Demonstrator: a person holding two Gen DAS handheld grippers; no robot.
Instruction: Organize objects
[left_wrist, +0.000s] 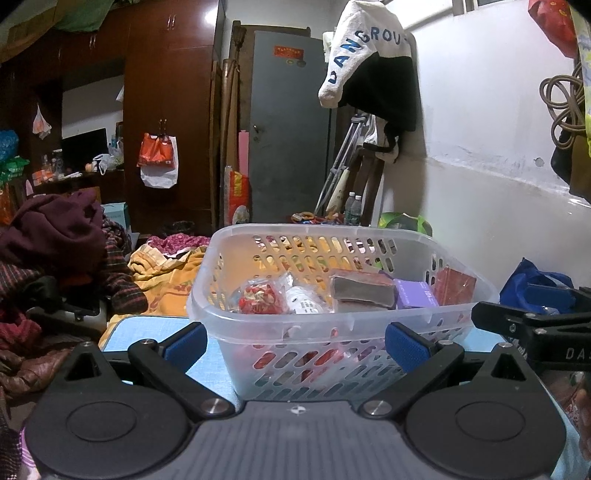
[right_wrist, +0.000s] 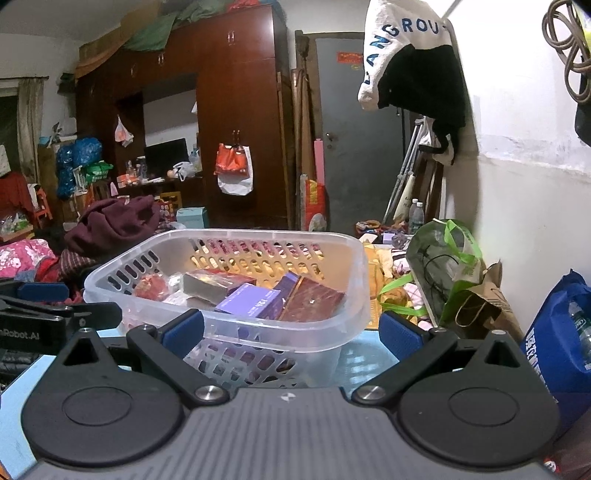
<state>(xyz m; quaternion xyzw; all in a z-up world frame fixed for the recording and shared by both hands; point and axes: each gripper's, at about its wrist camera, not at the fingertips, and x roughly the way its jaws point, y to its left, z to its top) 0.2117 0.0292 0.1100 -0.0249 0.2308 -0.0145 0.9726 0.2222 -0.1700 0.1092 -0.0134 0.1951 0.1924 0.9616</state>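
Note:
A clear plastic basket (left_wrist: 317, 325) stands on a light blue table (left_wrist: 147, 326); it also shows in the right wrist view (right_wrist: 295, 325). It holds a red packet (left_wrist: 260, 295), a white bottle (left_wrist: 306, 301), a grey-edged box (left_wrist: 364, 291), a purple box (left_wrist: 415, 293) and a dark red box (left_wrist: 454, 286). The purple box (right_wrist: 251, 301) and dark red box (right_wrist: 314, 302) show from the right too. My left gripper (left_wrist: 295, 343) is open and empty just before the basket's near wall. My right gripper (right_wrist: 291, 332) is open and empty at the basket's near right corner.
Piled clothes (left_wrist: 55, 236) and orange bedding (left_wrist: 166, 273) lie left of the table. A blue bag (right_wrist: 561, 332), a green bag (right_wrist: 443, 266) and a paper bag (right_wrist: 480, 306) sit by the white wall on the right. The right gripper's body (left_wrist: 535, 325) shows in the left wrist view.

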